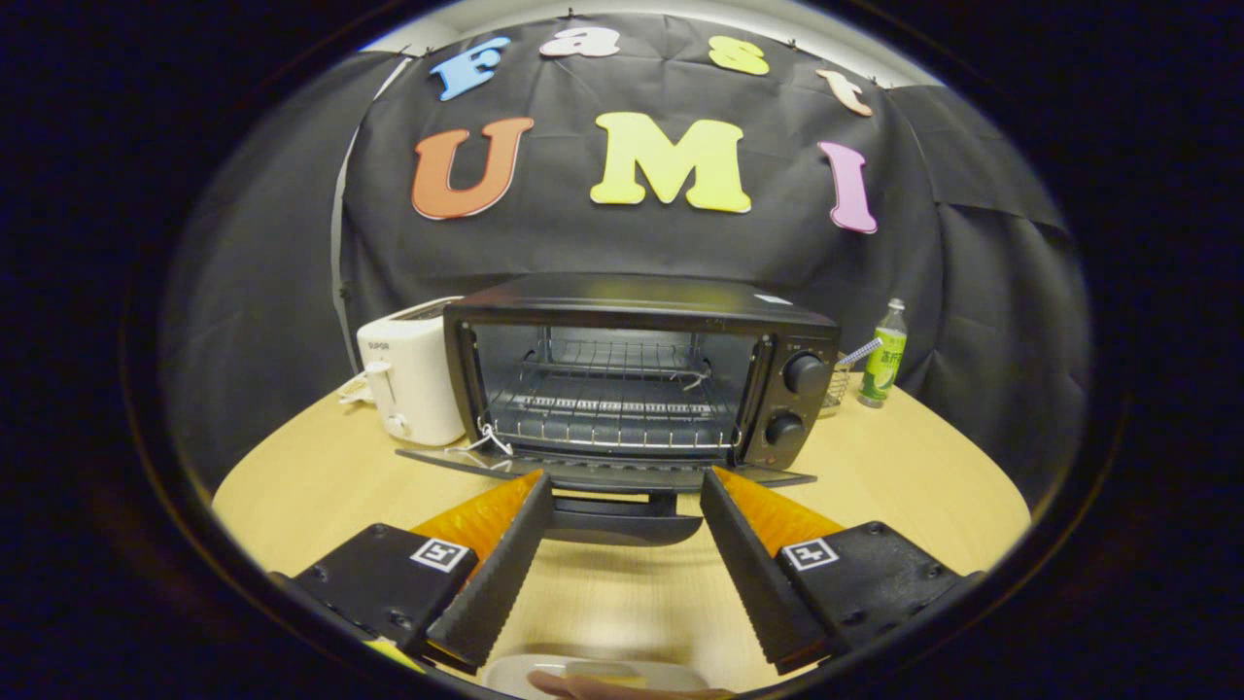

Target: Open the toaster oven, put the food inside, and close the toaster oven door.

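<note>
A black toaster oven (637, 374) stands on the wooden table (321, 486) straight ahead of me. Its door (603, 474) is folded down flat, and the door handle (622, 525) lies between my fingertips. The wire rack (612, 408) inside is bare. My gripper (622, 486) is open, its fingers spread wide with nothing pressed between them. Below the fingers, near the table's front edge, a white plate (544, 673) peeks in with something yellowish on it, and a hand (622, 690) reaches in beside it.
A white pop-up toaster (408, 374) stands just left of the oven, touching or nearly so. To the oven's right are a small wire basket (834, 387) and a green bottle (884, 360).
</note>
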The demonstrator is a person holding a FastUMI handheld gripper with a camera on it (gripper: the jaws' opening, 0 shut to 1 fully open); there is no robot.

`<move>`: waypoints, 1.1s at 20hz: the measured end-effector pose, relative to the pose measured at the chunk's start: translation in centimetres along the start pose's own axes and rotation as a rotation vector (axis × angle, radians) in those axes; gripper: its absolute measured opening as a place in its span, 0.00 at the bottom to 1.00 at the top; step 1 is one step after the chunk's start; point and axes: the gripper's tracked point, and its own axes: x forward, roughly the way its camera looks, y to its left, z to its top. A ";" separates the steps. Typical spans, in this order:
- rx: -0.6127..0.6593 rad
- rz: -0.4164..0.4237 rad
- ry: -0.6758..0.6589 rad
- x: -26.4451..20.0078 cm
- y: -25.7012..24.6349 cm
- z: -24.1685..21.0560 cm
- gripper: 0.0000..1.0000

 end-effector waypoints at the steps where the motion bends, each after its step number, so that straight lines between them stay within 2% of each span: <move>1: -0.013 -0.008 0.016 -0.1 -0.1 -0.6 1.00; 6: 0.018 -0.004 0.103 -0.1 0.3 -3.6 1.00; 13: 0.032 0.016 0.152 -1.3 0.3 -4.5 1.00; 17: 0.021 0.065 0.127 -4.9 1.2 -4.4 1.00; 22: 0.000 0.063 0.088 -10.2 1.0 -7.0 1.00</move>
